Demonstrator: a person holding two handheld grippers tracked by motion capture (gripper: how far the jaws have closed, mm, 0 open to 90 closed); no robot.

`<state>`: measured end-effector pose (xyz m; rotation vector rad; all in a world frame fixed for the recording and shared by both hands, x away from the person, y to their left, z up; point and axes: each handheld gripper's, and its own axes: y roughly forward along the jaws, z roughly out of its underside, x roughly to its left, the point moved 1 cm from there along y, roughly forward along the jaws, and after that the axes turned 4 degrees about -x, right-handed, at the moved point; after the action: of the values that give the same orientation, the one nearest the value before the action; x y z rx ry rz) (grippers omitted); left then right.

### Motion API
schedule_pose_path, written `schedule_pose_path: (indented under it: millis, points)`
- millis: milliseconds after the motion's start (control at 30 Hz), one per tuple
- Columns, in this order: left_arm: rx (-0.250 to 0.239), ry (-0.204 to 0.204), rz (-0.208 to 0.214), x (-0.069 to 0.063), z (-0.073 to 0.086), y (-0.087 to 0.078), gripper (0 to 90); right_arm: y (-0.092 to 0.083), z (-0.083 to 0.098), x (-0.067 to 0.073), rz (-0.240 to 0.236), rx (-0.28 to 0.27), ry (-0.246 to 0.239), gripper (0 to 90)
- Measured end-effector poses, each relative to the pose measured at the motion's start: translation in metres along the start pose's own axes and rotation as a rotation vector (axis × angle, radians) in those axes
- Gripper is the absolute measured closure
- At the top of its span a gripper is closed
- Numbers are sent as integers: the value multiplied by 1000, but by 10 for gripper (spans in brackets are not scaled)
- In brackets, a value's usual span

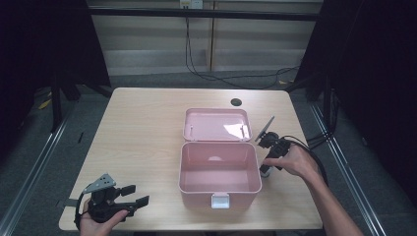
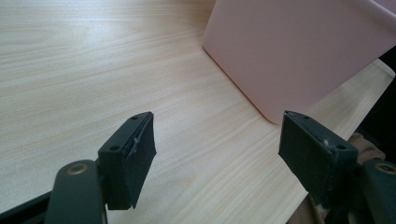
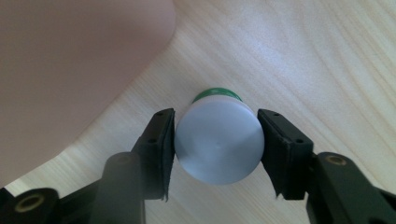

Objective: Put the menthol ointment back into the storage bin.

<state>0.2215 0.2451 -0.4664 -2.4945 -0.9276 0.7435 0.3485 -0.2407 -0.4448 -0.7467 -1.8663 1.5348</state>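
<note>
A small bottle point(image 3: 218, 140) with a white cap and a green body stands upright on the table, just right of the open pink box point(image 1: 219, 172). My right gripper point(image 3: 217, 149) points down over it, both pads pressed against the cap's sides. In the high view that right gripper point(image 1: 266, 168) sits by the box's right wall with the bottle point(image 1: 265, 173) under it. My left gripper point(image 1: 137, 194) rests near the table's front left edge, jaws wide apart and nothing between them. The left gripper point(image 2: 219, 158) faces a corner of the pink box point(image 2: 299, 51).
The box's lid point(image 1: 216, 125) lies folded back behind it, and a white latch point(image 1: 220, 200) hangs at its front. The wooden table point(image 1: 147, 128) has a dark round hole point(image 1: 236, 102) near its far edge. Dark frames and cables surround the table.
</note>
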Motion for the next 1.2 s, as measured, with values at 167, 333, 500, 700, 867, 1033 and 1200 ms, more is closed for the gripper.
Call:
schedule_pose_path:
  millis: [167, 333, 500, 700, 867, 1033, 1200]
  points:
    - [3, 1, -2, 0, 0, 0, 270, 0, 0, 0, 2, 7, 2, 513]
    - [5, 3, -3, 0, 0, 0, 270, -1, 0, 1, 17, 30, -8, 515]
    - [5, 0, -4, 0, 0, 0, 264, -6, 0, 3, 37, 56, -14, 515]
    - [19, 2, -11, 1, 0, 1, 229, -11, -2, 5, 37, 48, -19, 516]
    - [26, 5, -2, 1, 0, 2, 208, -16, 2, 2, 33, 26, -31, 516]
    - [32, 7, -12, 5, -2, 4, 178, -31, 6, 3, 25, -24, -44, 516]
    - [32, 6, -9, 6, -2, 4, 178, -42, 6, 3, 37, -7, -63, 516]
